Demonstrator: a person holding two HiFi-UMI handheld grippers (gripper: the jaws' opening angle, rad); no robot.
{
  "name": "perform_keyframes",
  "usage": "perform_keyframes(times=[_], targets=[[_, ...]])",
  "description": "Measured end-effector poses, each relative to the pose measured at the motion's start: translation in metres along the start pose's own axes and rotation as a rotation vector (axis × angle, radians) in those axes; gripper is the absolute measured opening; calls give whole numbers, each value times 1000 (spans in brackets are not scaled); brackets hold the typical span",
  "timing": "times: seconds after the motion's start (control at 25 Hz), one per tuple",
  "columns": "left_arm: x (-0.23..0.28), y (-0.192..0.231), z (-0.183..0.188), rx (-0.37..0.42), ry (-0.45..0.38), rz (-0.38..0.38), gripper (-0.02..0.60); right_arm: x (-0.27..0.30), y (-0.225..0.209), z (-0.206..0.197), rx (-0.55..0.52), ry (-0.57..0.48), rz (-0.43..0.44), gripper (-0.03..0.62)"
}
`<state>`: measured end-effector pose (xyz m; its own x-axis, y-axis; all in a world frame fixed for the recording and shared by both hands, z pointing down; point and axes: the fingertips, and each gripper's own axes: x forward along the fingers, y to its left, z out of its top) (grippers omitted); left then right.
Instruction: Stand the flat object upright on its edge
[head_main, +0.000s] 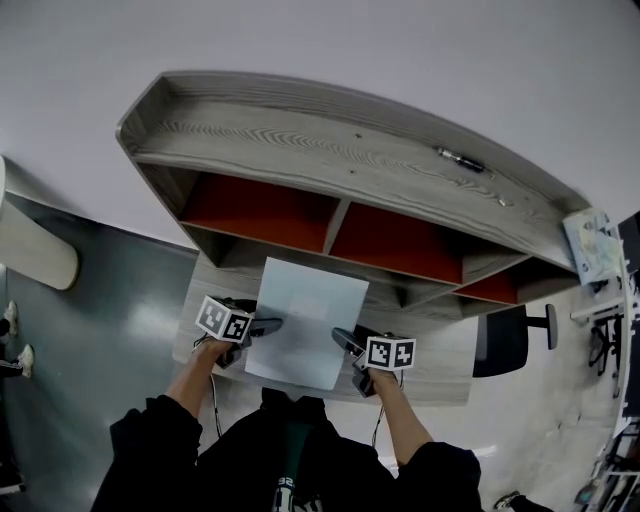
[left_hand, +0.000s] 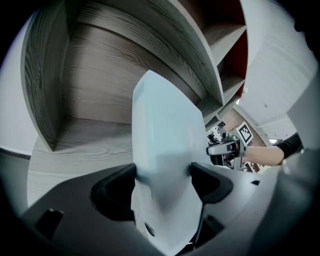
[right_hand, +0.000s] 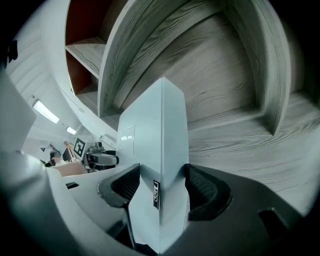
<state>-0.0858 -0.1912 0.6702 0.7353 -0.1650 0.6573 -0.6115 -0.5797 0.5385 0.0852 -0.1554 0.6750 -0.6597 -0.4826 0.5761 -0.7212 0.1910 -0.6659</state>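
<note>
A flat pale blue-white box (head_main: 306, 320) is held over the wooden desk (head_main: 440, 368) in front of the shelf unit, its broad face turned up toward the head view. My left gripper (head_main: 268, 325) is shut on its left edge, and my right gripper (head_main: 345, 340) is shut on its right edge. In the left gripper view the box (left_hand: 167, 150) fills the gap between the jaws, with the right gripper (left_hand: 227, 148) beyond it. The right gripper view shows the box (right_hand: 155, 145) edge-on, a small dark label on its side, clamped between both pads.
A grey wooden shelf unit (head_main: 340, 160) with red-backed compartments (head_main: 258, 212) stands at the back of the desk. A dark pen-like item (head_main: 460, 160) lies on its top. A black office chair (head_main: 505, 340) is at the right, a white rounded counter (head_main: 35, 250) at the left.
</note>
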Motion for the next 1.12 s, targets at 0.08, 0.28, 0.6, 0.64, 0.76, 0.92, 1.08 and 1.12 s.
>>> perform_keyframes(times=[0.08,0.28,0.6,0.64,0.76,0.92,1.08,1.12], targets=[[-2,-1,4,20,-12,3,356,-3,3,4,-22,-16,1,262],[-9,-6,17,69,-46,19,354,-8,10,15,-69,-49,2,262],[-14,-9,26,188,-53,75,351,-15,17,27,-262,-79,-49,262],[-15,-9,28,207,-53,84,351,-15,17,28,-284,-80,-58,262],[-16,-11,38,255,-63,110,350,-16,17,35,-328,-88,-79,262],[-15,-10,51,297,-91,138,350,-19,17,47,-376,-122,-105,262],[-11,-9,61,334,-96,156,348,-23,16,60,-442,-150,-141,262],[-10,-8,63,345,-96,162,348,-23,15,62,-455,-153,-148,262]])
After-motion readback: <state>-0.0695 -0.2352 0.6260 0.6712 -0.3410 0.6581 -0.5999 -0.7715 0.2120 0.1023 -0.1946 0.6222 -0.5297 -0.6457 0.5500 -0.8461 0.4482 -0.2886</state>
